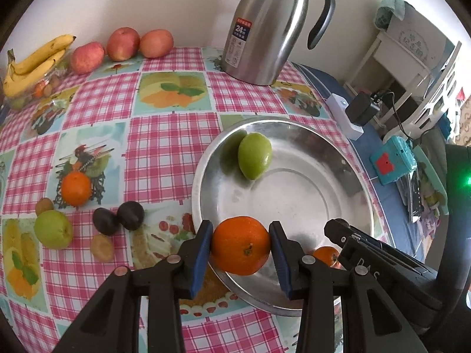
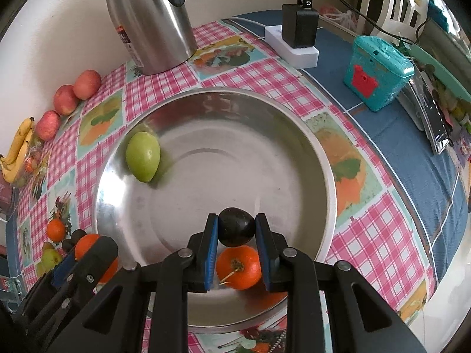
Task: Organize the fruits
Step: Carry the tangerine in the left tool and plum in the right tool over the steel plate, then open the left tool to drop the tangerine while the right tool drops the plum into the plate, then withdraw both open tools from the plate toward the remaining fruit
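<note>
A steel basin [image 1: 338, 158] [image 2: 294, 123] holds a green fruit [image 1: 254, 155] [image 2: 143, 156] and an orange [image 2: 238, 267] [image 1: 326, 255]. My left gripper [image 1: 240, 246] is shut on another orange [image 1: 240, 245] over the basin's near left rim; it shows at the left of the right wrist view [image 2: 88, 241]. My right gripper [image 2: 237, 228] is shut on a dark plum [image 2: 237, 226], above the basin's near part, over the orange lying there. It shows in the left wrist view [image 1: 368, 250].
On the checked cloth left of the basin lie an orange [image 1: 76, 188], two dark plums [image 1: 117, 220], a green fruit [image 1: 53, 229] and small brownish fruits [image 1: 101, 247]. Three apples [image 1: 122, 44], bananas [image 1: 32, 61] and a steel jug [image 1: 268, 26] stand by the wall. A charger [image 2: 298, 26] and teal box [image 2: 376, 73] sit right.
</note>
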Motion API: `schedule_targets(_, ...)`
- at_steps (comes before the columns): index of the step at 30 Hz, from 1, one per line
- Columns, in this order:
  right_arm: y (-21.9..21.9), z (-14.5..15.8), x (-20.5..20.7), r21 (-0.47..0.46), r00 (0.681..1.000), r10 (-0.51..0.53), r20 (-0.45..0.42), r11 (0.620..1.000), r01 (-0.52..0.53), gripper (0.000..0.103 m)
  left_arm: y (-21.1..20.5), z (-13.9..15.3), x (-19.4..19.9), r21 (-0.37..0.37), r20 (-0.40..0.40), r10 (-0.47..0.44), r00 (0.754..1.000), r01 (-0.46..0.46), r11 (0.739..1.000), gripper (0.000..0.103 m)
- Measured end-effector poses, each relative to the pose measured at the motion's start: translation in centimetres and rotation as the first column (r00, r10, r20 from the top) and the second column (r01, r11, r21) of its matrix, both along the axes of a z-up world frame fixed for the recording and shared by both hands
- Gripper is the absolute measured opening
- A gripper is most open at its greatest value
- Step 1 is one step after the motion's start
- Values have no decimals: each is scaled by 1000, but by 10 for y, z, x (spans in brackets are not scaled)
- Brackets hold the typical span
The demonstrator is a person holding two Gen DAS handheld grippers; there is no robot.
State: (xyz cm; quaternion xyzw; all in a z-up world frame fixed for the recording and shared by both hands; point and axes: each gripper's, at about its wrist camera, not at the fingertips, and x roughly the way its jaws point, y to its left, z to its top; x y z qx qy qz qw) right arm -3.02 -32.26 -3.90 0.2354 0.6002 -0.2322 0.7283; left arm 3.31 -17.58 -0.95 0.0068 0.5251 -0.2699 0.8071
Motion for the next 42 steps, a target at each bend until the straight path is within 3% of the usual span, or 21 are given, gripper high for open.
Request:
schedule_targets(11,1,-1,1,-9,1000,-11,-9,1000,11,28,-1,1,-1,-2,0,-17,1000,17,1000,47)
schedule_targets(15,0,0,1,-26,1000,-24,-11,999,24,43,1,1,0,-9,-4,-13,1000,13,1000,47)
schedule_targets(17,-1,1,0,-26,999,-30,-11,999,29,45,2,1,0,-4,-7,-11,1000,11,1000,48)
schedule_targets(21,-1,0,-1,-29,999,-41,-18,999,41,54,6,2,2,20,-9,16,1000,-15,1000,62)
schedule_targets(31,8,0,3,-17,1000,4,-20,1000,-4,68,30,5,13,43,-21,132,991,-131,990,82)
schedule_targets(37,15,2,6,-23,999,35,-26,999,-35,71,51,9,20,104,-5,224,975,-223,969,98)
schedule_targets(42,23,4,10,-26,997,72,-29,997,-73,71,73,7,25,163,-7,300,954,-295,942,100)
